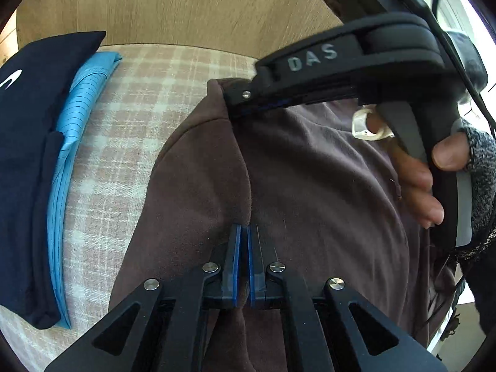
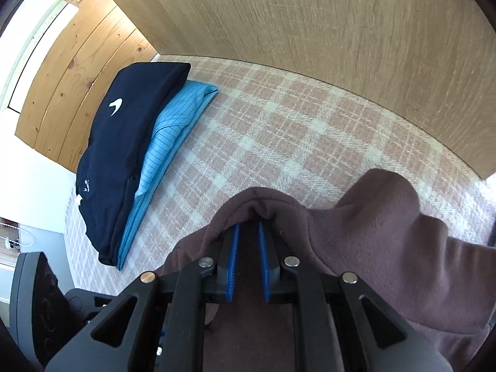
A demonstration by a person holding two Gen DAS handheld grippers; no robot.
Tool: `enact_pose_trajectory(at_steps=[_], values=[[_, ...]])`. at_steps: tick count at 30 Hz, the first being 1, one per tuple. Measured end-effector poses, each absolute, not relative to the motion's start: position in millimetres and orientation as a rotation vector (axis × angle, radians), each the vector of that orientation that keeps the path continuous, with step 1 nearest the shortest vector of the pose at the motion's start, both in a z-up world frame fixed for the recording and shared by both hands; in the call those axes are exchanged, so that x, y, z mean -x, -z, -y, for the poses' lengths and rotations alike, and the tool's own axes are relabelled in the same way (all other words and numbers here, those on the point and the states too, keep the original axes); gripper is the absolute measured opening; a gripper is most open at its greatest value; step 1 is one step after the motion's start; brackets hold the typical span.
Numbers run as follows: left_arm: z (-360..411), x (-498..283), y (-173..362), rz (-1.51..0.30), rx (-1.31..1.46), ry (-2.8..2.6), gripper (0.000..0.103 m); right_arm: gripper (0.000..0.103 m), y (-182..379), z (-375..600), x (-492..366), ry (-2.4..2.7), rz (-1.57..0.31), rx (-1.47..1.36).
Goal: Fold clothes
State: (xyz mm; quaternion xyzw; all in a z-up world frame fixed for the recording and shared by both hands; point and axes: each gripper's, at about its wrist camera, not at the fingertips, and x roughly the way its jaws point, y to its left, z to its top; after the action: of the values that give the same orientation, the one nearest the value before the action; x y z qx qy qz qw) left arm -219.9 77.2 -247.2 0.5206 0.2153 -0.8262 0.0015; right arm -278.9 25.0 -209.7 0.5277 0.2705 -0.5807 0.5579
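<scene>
- A plaid blanket (image 2: 279,130) covers the surface under a wood-grain wall (image 2: 310,15).
- The left gripper (image 1: 244,232) pinches a brown fleece garment (image 1: 310,170).
- The right gripper (image 2: 248,229), jaws narrow, clamps the fleece's folded edge.

"DAS" in raised grey letters on the side of the black right gripper (image 1: 245,99) body, seen from the left wrist view. Navy folded garment (image 2: 124,142) carries a white swoosh-shaped logo, no wording with it; same mark partly visible at the frame edge in the left wrist view. Lower on that garment there's a small white print, too small to read. White tag at its hem, nothing legible on it. No other readable text, numbers or labels in either view
</scene>
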Motion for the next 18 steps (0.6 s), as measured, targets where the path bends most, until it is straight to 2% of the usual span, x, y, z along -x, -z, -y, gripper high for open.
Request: enact_pose_trajectory(at_steps=[3,5,8,11,14,18], values=[[-72,197,222,-0.721,-1.565,2.628,0.015,0.013,184,-43,276,1.398,-0.623,-1.195],[-71,173,204,-0.693,-1.524,2.648,0.017,0.013,173,-48,263,1.376,-0.618,-1.156],[-67,133,191,-0.766,-1.488,2.638,0.017,0.013,180,-42,233,1.290,-0.701,-1.112],[-78,96,202,-0.793,-1.545,2.597,0.017,0.013,203,-24,213,1.288,-0.832,-1.078],[-100,68,235,-0.769,-1.705,2.526,0.017,0.013,222,-10,223,1.375,-0.918,-1.060],[-120,42,252,-0.771,-1.728,2.528,0.017,0.015,211,-16,229,1.385,-0.877,-1.075]])
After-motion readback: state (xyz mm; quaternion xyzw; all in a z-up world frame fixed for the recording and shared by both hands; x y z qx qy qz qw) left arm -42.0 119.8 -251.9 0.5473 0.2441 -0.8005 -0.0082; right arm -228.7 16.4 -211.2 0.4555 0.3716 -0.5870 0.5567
